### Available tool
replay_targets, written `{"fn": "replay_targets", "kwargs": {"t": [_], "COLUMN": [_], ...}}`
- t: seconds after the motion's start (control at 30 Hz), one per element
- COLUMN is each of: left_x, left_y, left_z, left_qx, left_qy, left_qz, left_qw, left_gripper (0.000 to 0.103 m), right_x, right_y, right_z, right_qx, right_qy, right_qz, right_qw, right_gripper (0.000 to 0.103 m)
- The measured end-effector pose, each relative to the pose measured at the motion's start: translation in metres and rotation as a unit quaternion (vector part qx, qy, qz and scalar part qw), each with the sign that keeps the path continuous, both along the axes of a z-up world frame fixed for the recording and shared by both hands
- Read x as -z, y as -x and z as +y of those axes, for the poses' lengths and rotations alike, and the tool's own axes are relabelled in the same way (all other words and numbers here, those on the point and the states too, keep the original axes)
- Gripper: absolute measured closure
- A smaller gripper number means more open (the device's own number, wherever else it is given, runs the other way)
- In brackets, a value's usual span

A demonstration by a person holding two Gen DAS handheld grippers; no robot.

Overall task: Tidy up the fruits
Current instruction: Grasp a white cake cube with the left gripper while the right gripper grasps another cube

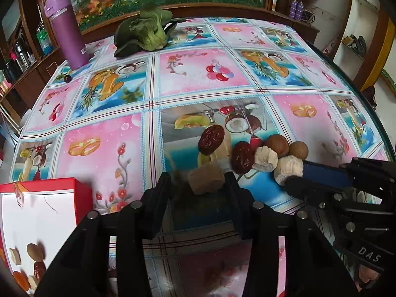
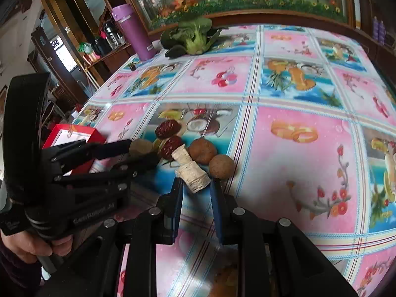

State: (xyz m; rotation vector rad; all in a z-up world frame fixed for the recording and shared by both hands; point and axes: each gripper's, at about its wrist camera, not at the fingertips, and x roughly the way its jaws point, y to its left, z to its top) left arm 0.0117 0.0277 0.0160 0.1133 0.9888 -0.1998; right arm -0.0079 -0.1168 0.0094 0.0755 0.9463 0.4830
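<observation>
Both fingers open, pale chunk between

Surface: glossy, reflective sheet over a printed cloth. Left gripper and right gripper: matt black plastic with bare metal pins. Dates: wrinkled, shiny dark-red skin. Pale cut pieces: rough, chalky. Brown round fruits: dull, finely rough. Box: smooth red-and-white card. Bottle: matt purple plastic.

Wide bare bench from 12 to 3 o'clock of the fruit cluster. Blocked at 9 by red box. Crowded at 6 by left tool and right tool. Far at 11: purple bottle, leafy greens.
</observation>
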Motion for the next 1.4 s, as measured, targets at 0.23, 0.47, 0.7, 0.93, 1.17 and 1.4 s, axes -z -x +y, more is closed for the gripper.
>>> {"fn": "replay_targets", "kwargs": {"t": [0.23, 0.47, 0.7, 0.93, 1.17, 1.4], "left_x": [0.000, -0.001, -0.002, -0.002, -0.004, -0.015], "left_y": [0.009, 0.013, 0.015, 0.015, 0.011, 0.012], "left_z": [0.001, 0.001, 0.003, 0.003, 0.010, 0.009], "left_qx": [0.003, 0.002, -0.002, -0.003, -0.013, -0.009], "left_qy": [0.005, 0.008, 0.021, 0.026, 0.022, -0.010], "left_qz": [0.001, 0.001, 0.003, 0.004, 0.002, -0.024], "left_qw": [1.0000, 1.0000, 0.9998, 0.9997, 0.9997, 0.9996], "left_gripper": [0.063, 0.075, 0.089, 0.093, 0.091, 0.060], "right_x": [0.002, 0.002, 0.001, 0.001, 0.001, 0.001], "right_y": [-0.003, -0.003, -0.001, -0.001, -0.001, -0.003], "right_z": [0.006, 0.006, 0.002, 0.002, 0.004, 0.006], "right_qx": [-0.010, -0.009, -0.003, -0.007, -0.013, -0.014], "right_qy": [0.004, 0.007, -0.004, -0.005, 0.006, 0.020], "right_qz": [-0.003, -0.011, -0.009, 0.001, 0.002, -0.009], "right_qw": [1.000, 1.000, 1.000, 1.000, 1.000, 1.000], "right_gripper": [0.076, 0.080, 0.083, 0.083, 0.082, 0.080]}}
